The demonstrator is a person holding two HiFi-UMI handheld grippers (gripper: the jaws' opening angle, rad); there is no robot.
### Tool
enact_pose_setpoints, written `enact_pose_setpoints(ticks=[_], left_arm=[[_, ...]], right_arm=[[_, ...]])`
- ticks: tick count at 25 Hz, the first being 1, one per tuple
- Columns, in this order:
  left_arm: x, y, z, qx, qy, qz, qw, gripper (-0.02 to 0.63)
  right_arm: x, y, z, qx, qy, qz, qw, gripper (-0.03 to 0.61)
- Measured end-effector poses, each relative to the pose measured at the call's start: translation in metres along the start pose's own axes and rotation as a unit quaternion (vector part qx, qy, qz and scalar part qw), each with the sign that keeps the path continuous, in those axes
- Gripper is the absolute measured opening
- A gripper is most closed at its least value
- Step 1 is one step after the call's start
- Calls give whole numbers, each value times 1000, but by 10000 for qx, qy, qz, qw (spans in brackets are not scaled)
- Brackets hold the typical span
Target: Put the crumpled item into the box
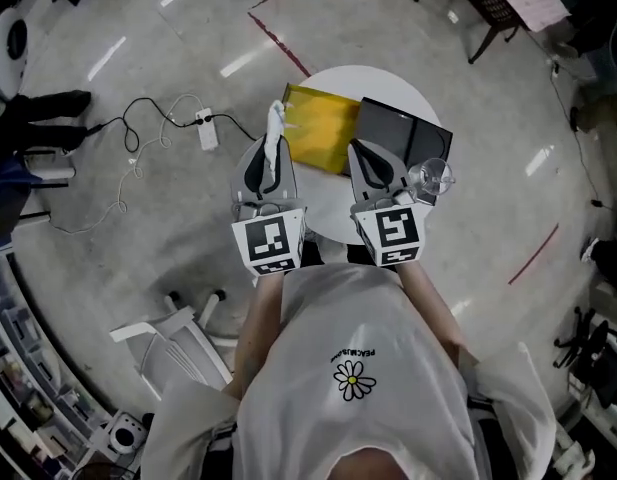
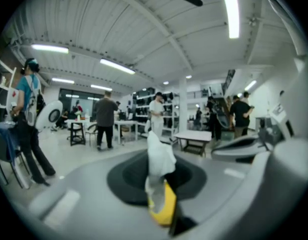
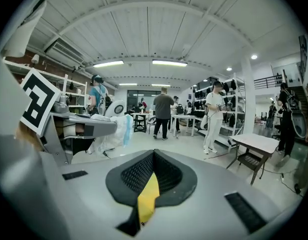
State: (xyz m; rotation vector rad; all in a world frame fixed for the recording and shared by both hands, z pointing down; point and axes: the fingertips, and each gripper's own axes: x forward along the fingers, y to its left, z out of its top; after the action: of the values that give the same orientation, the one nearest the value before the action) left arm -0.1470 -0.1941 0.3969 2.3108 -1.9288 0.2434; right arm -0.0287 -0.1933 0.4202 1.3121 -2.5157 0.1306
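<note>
A white crumpled item (image 1: pixel 276 126) sticks out from between the jaws of my left gripper (image 1: pixel 272 156), which is shut on it above the left edge of the round white table (image 1: pixel 388 83). In the left gripper view the same crumpled item (image 2: pixel 160 154) stands pinched in my left gripper (image 2: pixel 159 176). My right gripper (image 1: pixel 364 153) hovers over the table's near side, jaws together and nothing in them; its view shows the right gripper (image 3: pixel 154 159) shut. A yellow box (image 1: pixel 323 128) and a black box (image 1: pixel 403 136) lie on the table beyond both grippers.
A clear glass-like object (image 1: pixel 431 180) sits by the right gripper at the table's right edge. A cable and power strip (image 1: pixel 206 128) lie on the floor to the left. A white chair (image 1: pixel 178 333) stands near left. Several people and tables (image 3: pixel 256 146) fill the room.
</note>
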Motion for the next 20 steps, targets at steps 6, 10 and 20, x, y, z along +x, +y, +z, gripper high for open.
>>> enact_pose_setpoints(ticks=[6,10,20], left_arm=[[4,5,-8,-54,64,95,9999,60],[5,0,-13,-82,137,55,9999,60],[24,-18,-37,-690,405,-309,9963,58]], right_arm=[[3,-1,0,-24,-34,58,10000,-2],[2,-2,-1,9,-21,63,10000,-1],[2,-5,-14,58,146,29,9999,0]])
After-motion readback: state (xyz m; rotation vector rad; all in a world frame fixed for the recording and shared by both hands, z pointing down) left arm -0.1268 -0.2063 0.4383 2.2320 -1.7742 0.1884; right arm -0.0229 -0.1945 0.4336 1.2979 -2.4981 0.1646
